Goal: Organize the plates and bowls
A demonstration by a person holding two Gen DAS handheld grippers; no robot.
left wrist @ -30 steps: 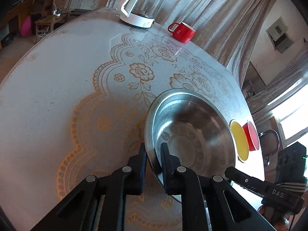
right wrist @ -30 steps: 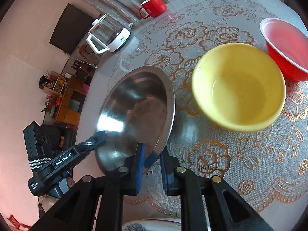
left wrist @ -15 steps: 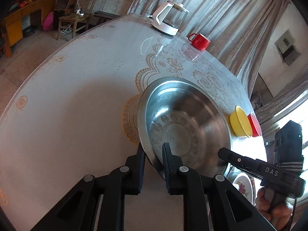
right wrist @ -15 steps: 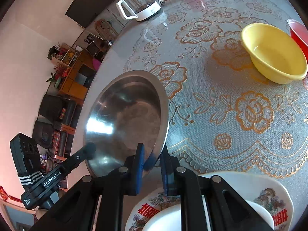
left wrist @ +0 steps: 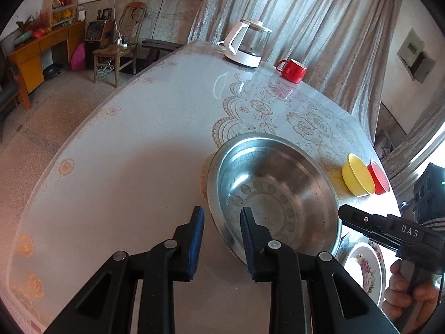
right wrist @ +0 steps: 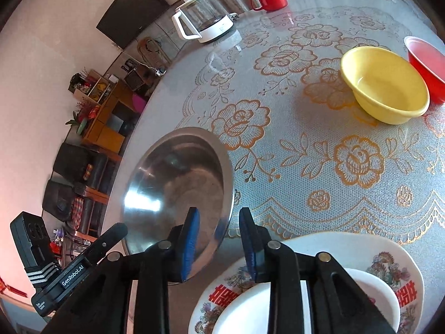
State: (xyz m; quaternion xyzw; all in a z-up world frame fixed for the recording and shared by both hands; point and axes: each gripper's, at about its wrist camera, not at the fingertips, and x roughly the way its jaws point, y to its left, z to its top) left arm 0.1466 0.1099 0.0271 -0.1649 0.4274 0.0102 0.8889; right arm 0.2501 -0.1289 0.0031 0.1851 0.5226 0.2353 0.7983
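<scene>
A wide steel basin (left wrist: 272, 194) (right wrist: 178, 181) rests on the lace-covered table (left wrist: 125, 167). My left gripper (left wrist: 222, 214) straddles its near rim and its jaws are opening, the blue pads off the metal. On the opposite rim, my right gripper (right wrist: 219, 214) does the same, jaws opening with a gap on both sides. A floral plate (right wrist: 389, 258) holding a white dish (right wrist: 370, 286) lies just under the right gripper. Farther off stand a yellow bowl (right wrist: 386, 83) and a red bowl (right wrist: 425, 61).
A glass kettle (left wrist: 247, 44) and a red mug (left wrist: 292, 69) stand at the table's far side by the curtain. The table edge runs close to the basin's left in the right wrist view. A hand (left wrist: 403, 289) grips the right tool's handle.
Both grippers carried the basin across the table toward the floral plate, away from the yellow bowl. Both pairs of jaws, clamped on the rim before, have now spread apart.
</scene>
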